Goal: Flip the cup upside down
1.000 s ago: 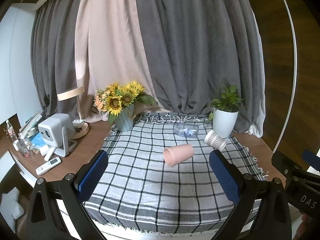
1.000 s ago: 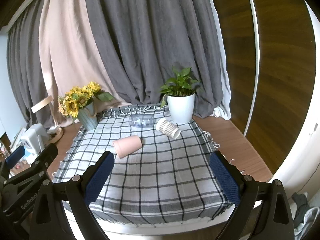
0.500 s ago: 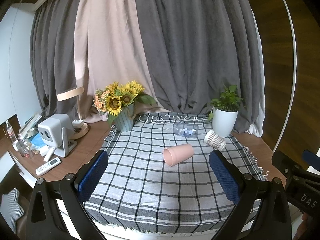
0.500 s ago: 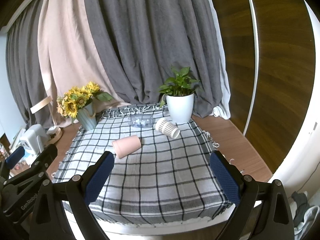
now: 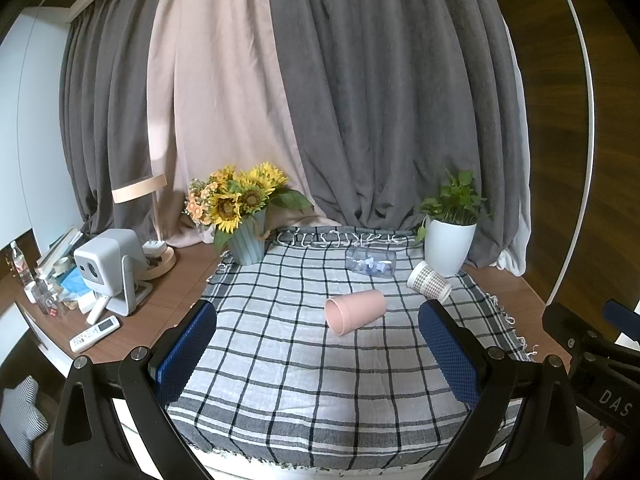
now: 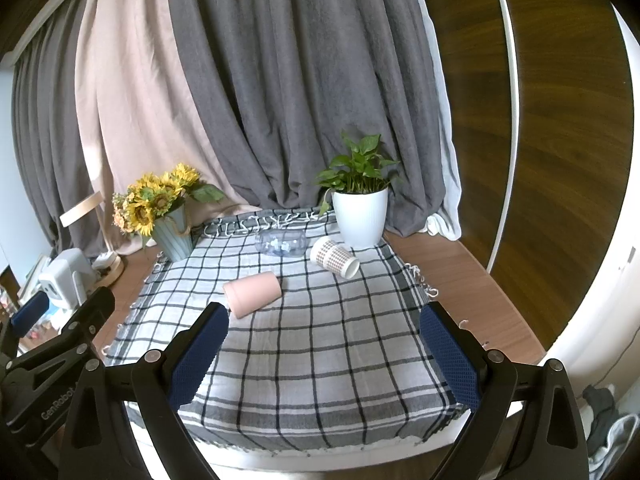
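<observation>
The pink cup lay on its side near the middle of the checked cloth, with its open mouth turned toward the near left. The left gripper was held back at the near edge of the table, its two blue fingers spread wide and holding nothing. The right gripper was the same, wide apart and empty, and well apart from the cup.

Several things could go wrong from here, in my judgement. A cup on its side is round, so it could roll away on the cloth if one finger touched it before the other. The cloth was soft and could wrinkle or slide under a push, which would move the cup too. Two other cups lay behind: a dotted cup and a clear cup, both on their sides. A reach that went too far could knock them, or take the wrong one. The white plant pot stood just beside the dotted cup and could be bumped. A grip too near the rim might also let the cup slip during the turn.
</observation>
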### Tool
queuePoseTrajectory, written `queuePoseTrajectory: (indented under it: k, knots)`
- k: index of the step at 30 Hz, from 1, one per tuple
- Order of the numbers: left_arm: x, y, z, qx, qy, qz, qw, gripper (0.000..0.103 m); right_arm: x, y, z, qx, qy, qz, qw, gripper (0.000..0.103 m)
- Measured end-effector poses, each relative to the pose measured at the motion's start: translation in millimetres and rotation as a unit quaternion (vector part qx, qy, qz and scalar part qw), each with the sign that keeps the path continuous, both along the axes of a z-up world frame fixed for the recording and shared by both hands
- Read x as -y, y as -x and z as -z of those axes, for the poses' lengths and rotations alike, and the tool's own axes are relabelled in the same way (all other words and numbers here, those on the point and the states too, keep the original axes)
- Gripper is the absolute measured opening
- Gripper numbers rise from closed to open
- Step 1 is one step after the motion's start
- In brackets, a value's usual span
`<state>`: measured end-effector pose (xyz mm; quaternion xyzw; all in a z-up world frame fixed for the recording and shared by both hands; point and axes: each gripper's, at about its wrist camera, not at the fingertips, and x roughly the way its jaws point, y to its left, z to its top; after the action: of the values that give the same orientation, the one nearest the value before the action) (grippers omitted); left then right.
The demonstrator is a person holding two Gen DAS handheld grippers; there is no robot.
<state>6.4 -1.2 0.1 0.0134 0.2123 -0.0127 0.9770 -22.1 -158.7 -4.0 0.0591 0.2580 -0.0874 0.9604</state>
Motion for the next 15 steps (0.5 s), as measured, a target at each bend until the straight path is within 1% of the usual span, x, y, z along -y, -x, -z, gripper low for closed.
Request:
queuePoseTrajectory:
  k: [4, 8, 15]
  knots:
    - [0.4, -2.6, 0.9, -0.005, -0.001, -0.002, 1.0, 0.103, 1.4, -1.4, 1.5, -0.003, -0.001, -0.001, 1.0, 0.097]
    - [5.1, -14.6, 8.2, -0.033, -0.006, -0.014, 0.9993, 0.103, 7.8, -8.9, 8.3, -0.015, -0.004, -0.004, 1.0, 0.097]
    - [15.4, -45.8, 22.4, -0.068, -0.015, -0.012, 0.9975, 0.103, 20.0, -37.1, 27.4, -0.05, -0.019, -0.008, 0.999, 0.097]
